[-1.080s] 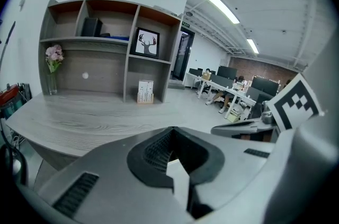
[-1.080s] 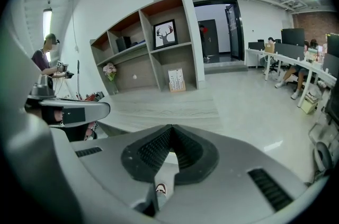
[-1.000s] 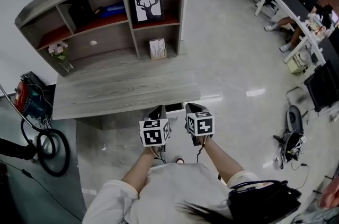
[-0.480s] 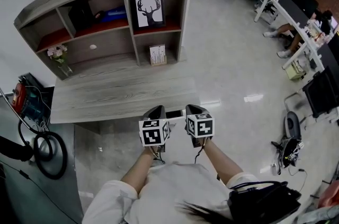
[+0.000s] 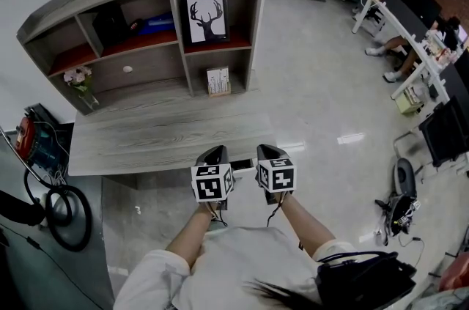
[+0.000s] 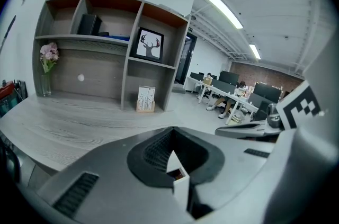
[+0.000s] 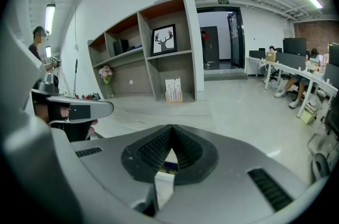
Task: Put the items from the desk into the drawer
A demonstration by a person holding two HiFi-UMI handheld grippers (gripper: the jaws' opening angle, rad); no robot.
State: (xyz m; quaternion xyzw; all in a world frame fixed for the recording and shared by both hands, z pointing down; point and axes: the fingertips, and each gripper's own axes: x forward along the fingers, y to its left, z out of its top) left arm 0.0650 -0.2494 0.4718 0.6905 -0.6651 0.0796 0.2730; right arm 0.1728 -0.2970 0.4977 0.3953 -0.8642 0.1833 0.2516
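My left gripper (image 5: 216,152) and right gripper (image 5: 265,149) hang side by side at the front edge of the grey wooden desk (image 5: 161,133), both shut and holding nothing. Between them a white-edged drawer (image 5: 242,164) stands slightly out from under the desktop. Its white rim shows just below the left gripper (image 6: 171,132) as drawer (image 6: 180,186) and below the right gripper (image 7: 170,128) as drawer (image 7: 164,186); its inside is mostly hidden. A small card stand (image 5: 218,81) and a vase of flowers (image 5: 79,79) stand at the back of the desk.
The shelf unit (image 5: 253,23) behind the desk holds a framed deer picture (image 5: 206,17), a black box (image 5: 110,24) and a blue item (image 5: 157,23). Hoses and a red machine (image 5: 33,140) lie left of the desk. People sit at office desks (image 5: 410,15) far right.
Both grippers have moved a little forward, so the desk's front edge now lies closer under their tips. Less of the drawer shows between them. The jaws look the same.
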